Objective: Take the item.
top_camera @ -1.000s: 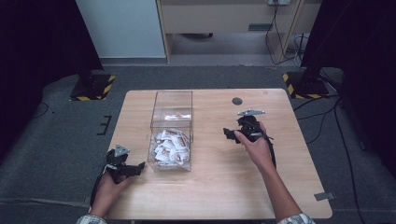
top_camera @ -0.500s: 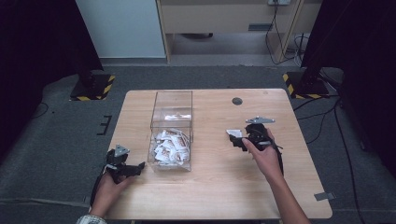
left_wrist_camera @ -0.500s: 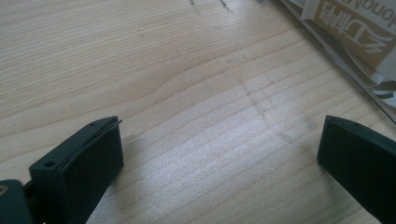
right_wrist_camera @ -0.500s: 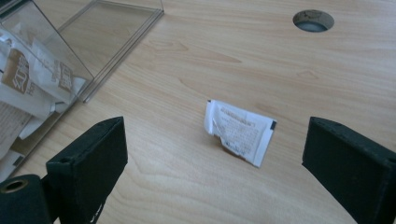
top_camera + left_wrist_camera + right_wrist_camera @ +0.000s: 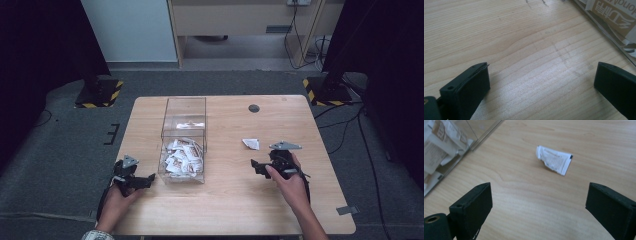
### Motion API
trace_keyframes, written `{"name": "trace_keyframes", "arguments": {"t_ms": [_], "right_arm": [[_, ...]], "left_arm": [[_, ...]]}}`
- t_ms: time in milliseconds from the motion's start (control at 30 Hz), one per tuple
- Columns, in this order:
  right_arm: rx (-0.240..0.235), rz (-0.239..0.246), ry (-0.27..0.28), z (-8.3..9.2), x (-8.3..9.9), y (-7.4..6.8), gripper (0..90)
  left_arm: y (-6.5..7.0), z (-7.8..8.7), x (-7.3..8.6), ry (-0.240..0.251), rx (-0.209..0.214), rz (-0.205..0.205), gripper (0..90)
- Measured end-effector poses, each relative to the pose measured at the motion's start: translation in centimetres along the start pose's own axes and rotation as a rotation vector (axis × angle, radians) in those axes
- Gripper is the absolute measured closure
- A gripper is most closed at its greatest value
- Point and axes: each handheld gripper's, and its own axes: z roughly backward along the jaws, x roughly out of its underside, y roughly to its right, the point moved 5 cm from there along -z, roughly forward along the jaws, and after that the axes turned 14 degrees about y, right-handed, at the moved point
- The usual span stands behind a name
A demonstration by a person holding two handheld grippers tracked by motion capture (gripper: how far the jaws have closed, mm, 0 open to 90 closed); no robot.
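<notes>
A small white sachet (image 5: 251,144) lies alone on the wooden table (image 5: 230,200), right of the clear plastic box (image 5: 184,135) that holds several white and brown sachets (image 5: 182,156). My right gripper (image 5: 260,166) is open, low over the table just behind the lone sachet (image 5: 554,159), with bare wood between its jaws. My left gripper (image 5: 145,180) is open near the table's front left, beside the box's front corner. In the left gripper view a brown-printed sachet (image 5: 614,17) shows through the box wall.
A dark round hole (image 5: 254,108) sits in the table's far right part. Black stands with yellow-black striped bases (image 5: 100,92) flank the table on the grey floor, with cables at the right.
The right gripper let go of the white sachet and drew back toward the person; the sachet now lies on the table. The left gripper has hardly moved.
</notes>
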Motion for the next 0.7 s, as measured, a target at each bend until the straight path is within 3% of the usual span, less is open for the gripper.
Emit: {"name": "trace_keyframes", "arguments": {"t_ms": [267,400,500,533,700], "right_arm": [[0.002,0.036,-0.066,0.4,2.7,-0.6,7.1],[-0.01,0.053,-0.132,-0.2,4.2,-1.3,6.8],[0.005,0.107,-0.166,-0.7,5.1,-1.6,5.0],[0.015,0.132,-0.143,-0.9,5.3,-1.8,3.3],[0.009,0.13,-0.092,-1.0,5.7,-1.8,2.0]], "left_arm": [[0.0,0.0,0.0,0.0,0.0,0.0,0.0],[0.0,0.0,0.0,0.0,0.0,0.0,0.0],[0.0,0.0,0.0,0.0,0.0,0.0,0.0],[0.0,0.0,0.0,0.0,0.0,0.0,0.0],[0.0,0.0,0.0,-0.001,0.0,0.0,0.0]]}}
